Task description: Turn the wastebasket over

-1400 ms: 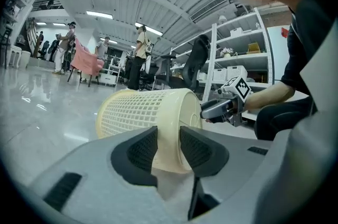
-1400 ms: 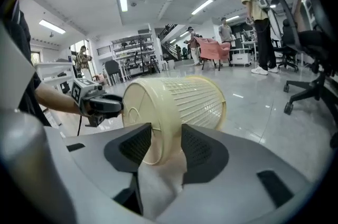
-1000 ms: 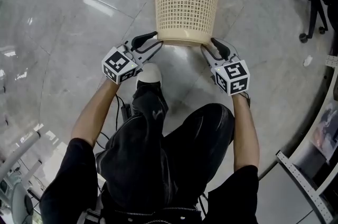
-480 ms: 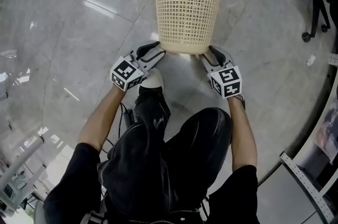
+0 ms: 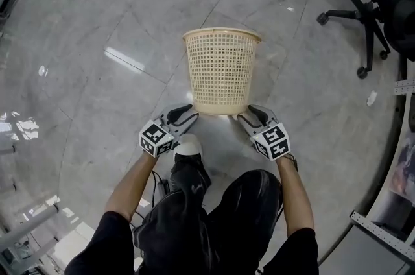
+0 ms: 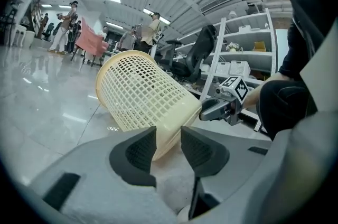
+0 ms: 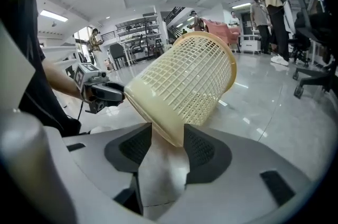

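Cream, tapered wastebasket (image 5: 220, 69) with lattice walls and a solid base band. The left gripper (image 5: 187, 114) and right gripper (image 5: 249, 114) each pinch its base edge.

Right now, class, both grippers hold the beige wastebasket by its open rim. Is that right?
No. The left gripper and right gripper hold the wastebasket by its closed base, not its open rim, which points away from them. The head view shows this.

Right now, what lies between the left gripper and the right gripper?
The solid base of the cream plastic mesh wastebasket, gripped at opposite edges by the left gripper and right gripper; the head view shows it.
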The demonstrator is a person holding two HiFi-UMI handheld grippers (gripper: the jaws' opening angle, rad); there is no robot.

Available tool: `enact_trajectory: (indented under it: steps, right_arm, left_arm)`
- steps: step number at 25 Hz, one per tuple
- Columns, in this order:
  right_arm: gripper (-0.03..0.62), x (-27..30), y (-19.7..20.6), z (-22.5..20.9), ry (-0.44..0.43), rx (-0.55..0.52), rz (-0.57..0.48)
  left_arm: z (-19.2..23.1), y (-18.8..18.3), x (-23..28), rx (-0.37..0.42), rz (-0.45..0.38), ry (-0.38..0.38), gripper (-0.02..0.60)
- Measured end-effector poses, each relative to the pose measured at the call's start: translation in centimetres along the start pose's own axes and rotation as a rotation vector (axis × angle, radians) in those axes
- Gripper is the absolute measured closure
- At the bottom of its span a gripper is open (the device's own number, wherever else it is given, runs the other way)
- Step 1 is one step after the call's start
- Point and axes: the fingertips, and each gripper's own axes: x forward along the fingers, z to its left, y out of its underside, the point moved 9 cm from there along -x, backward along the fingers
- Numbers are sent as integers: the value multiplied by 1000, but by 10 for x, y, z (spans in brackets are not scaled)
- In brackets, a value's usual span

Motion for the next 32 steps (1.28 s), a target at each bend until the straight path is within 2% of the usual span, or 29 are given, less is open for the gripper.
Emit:
enact_trajectory:
  steps: [4, 7, 10, 13, 18, 21, 27, 30, 32]
  right_arm:
    - [414, -24, -14, -1, -47, -3, -28]
    - [414, -39, -39, -14, -14, 0, -92]
    - [414, -39, -82, -29, 19, -18, -162]
    - [414, -28, -131, -37, 9, -51, -198]
    - [414, 2, -197, -51, 29, -179, -147]
    - [414, 22, -221, -62, 32, -220, -92]
    - [414, 56, -246, -81, 49, -238, -10]
    - [416, 70, -251, -89, 48, -270, 22]
    - [419, 76, -252, -92, 18, -300, 50]
  left_arm:
    - [8, -23, -15, 34, -35, 7, 442]
    - [30, -61, -19, 81, -73, -7, 439]
    - [57, -106, -11, 149, -89, -26, 420]
    - [81, -147, 0, 154, -115, -40, 406]
    - [120, -193, 15, 204, -86, -63, 389]
    - [141, -204, 23, 227, -25, -51, 383]
    - [161, -198, 31, 265, 90, -8, 382]
    - [166, -195, 33, 277, 116, 16, 385]
    - [166, -196, 36, 279, 120, 41, 417]
